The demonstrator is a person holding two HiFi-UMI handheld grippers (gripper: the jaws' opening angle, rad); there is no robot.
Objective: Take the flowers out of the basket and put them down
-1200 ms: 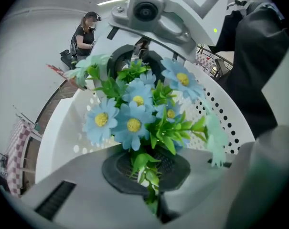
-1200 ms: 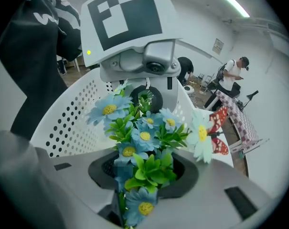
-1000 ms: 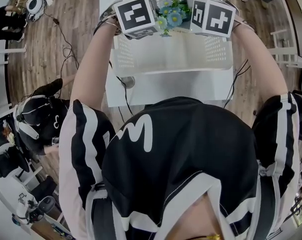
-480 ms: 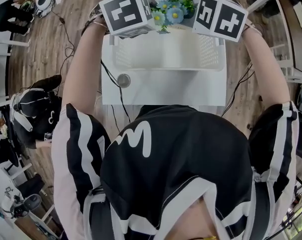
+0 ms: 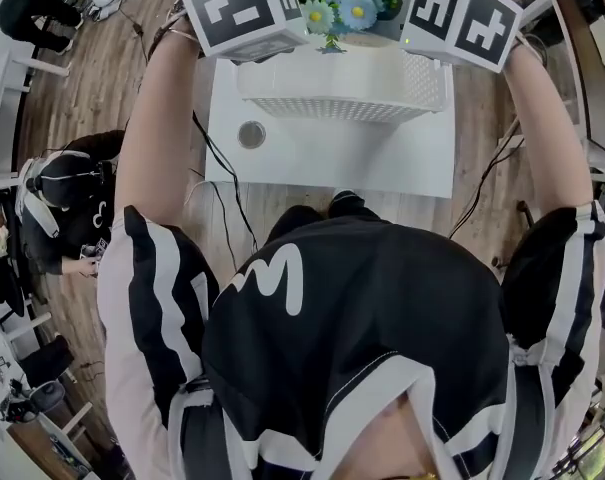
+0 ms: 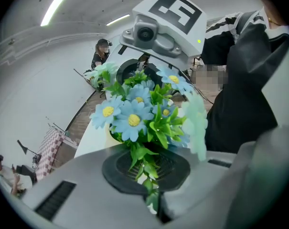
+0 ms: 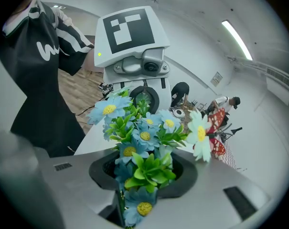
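Flowers held up over the basket

The left gripper [image 6: 154, 194] is shut tight on a leafy stem, and the right gripper [image 7: 134, 199] squeezes the flowers [image 5: 344, 3] too. They hang over the far edge of the basket [image 5: 342, 93] on the table [image 5: 332, 158].

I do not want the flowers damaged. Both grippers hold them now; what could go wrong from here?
1. The left gripper pinches only a thin leafy sprig of the flowers; it might tear or slip out.
2. The right gripper is closed on blossoms and leaves, so they may get crushed.
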